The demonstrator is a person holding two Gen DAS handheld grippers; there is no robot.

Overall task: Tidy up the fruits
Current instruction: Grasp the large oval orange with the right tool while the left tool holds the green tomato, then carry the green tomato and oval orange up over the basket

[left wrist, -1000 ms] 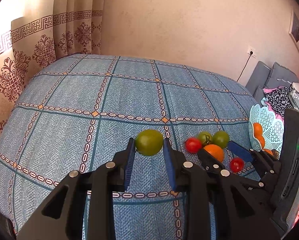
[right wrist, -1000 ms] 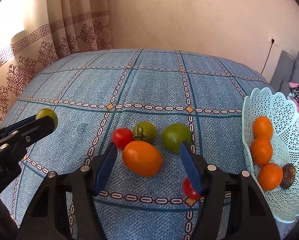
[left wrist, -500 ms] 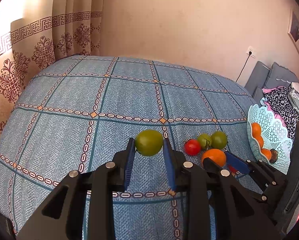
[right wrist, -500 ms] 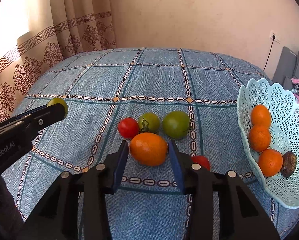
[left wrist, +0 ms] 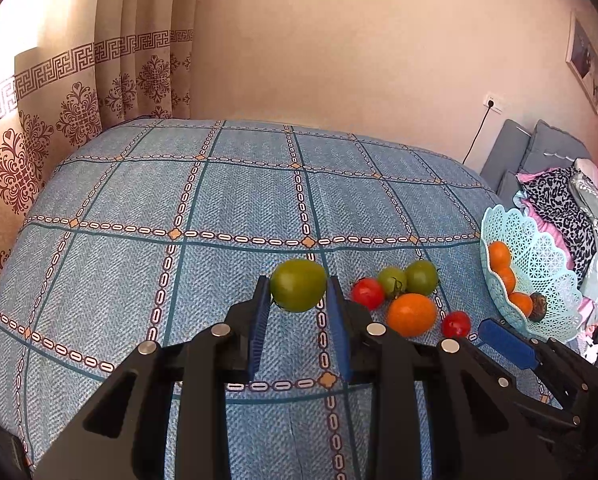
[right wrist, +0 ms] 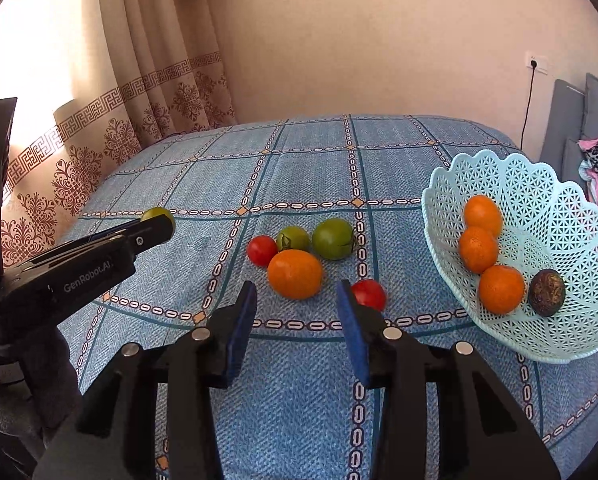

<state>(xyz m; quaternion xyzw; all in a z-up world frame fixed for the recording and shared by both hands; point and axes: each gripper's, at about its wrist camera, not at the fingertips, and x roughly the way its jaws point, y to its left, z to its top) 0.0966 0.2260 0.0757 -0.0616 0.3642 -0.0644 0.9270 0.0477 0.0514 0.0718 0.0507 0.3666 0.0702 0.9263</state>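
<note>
Left wrist view: left gripper clamps green tomato, frame centre, above bed. Step: carrying.

Right wrist view: right gripper jaws wide, orange just ahead; basket right. Next, likely: close on orange.

Bedspread blue herringbone, chain-link grid; basket pale turquoise lattice; curtain beige, brown Greek-key band; tomatoes green, red.

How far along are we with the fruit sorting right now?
Done: three oranges and a dark fruit lie in the basket. In hand: the left claw grips a green tomato. Left on the bedspread: one orange, two red tomatoes and two green ones. The right claw is open just short of that orange.
</note>
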